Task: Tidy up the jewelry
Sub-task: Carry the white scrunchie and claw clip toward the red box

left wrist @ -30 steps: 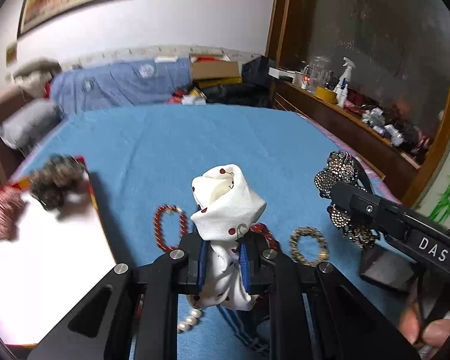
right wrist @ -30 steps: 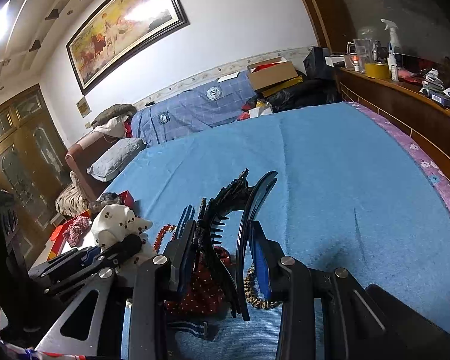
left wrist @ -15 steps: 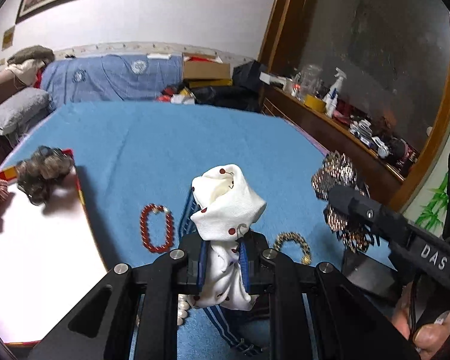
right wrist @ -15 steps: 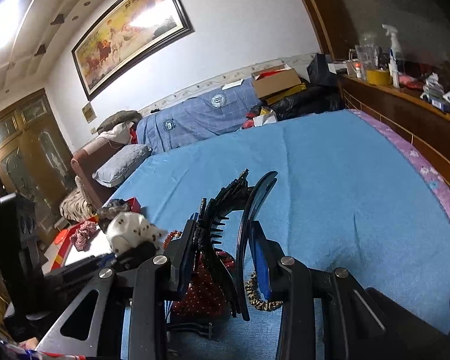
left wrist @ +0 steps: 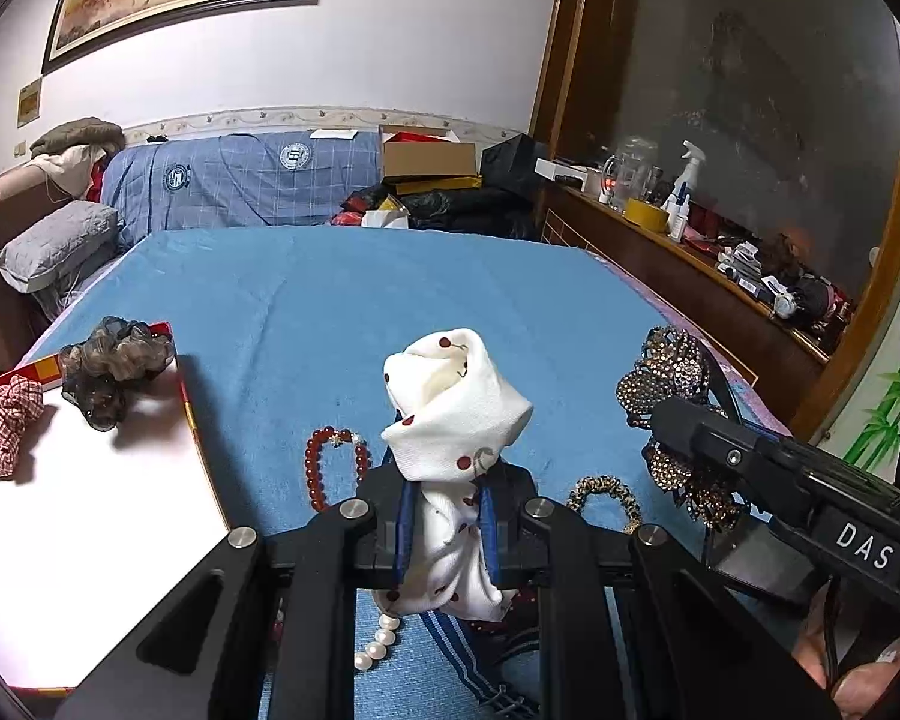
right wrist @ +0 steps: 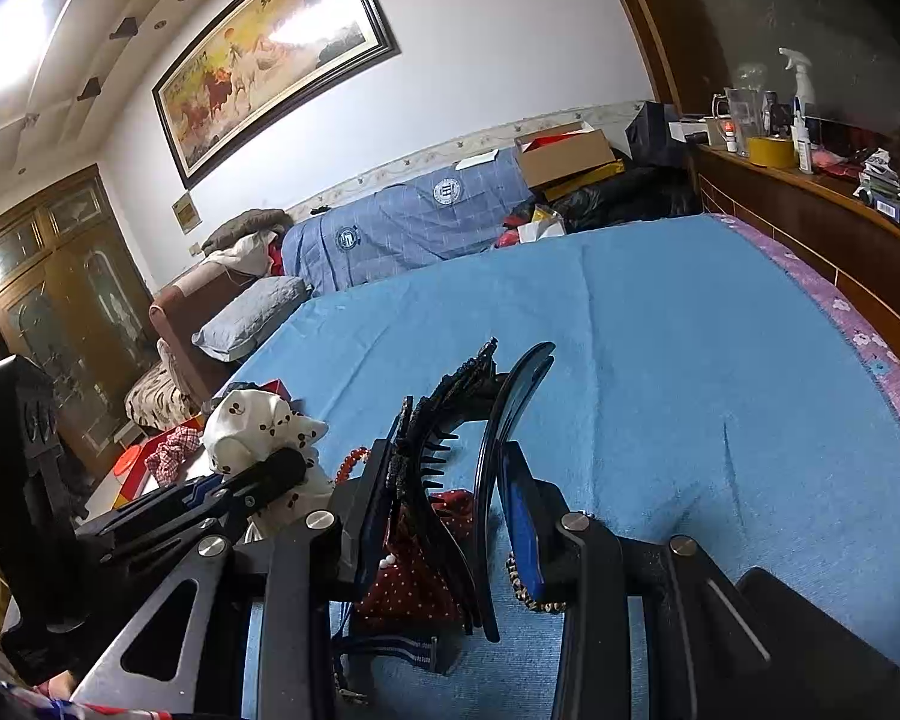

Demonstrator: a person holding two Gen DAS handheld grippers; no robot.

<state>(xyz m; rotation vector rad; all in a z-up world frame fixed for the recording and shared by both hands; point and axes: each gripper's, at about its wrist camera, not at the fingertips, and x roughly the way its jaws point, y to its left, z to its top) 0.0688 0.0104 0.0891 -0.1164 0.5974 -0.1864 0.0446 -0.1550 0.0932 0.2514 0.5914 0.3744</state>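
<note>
White cloth dotted with red, a scrunchie [left wrist: 456, 420], sits pinched between the pads of the left hand-held gripper [left wrist: 447, 531], lifted above the blue bed [left wrist: 426, 294]. To its right, the right hand-held gripper [right wrist: 444, 516] is clamped on a black rhinestone hair claw [right wrist: 450, 414]. Just beyond lie a pearl strand [left wrist: 381, 642], a red bead bracelet [left wrist: 330, 468] and a gold bracelet [left wrist: 603, 495] on the bedspread. Farther left, a white tray with a red rim [left wrist: 90, 516] already carries a dark scrunchie [left wrist: 111, 369] and a checked scrunchie [left wrist: 6, 420]. The step in hand seems to be carrying both pieces over; next, each needs lowering onto bare tray and releasing.
</note>
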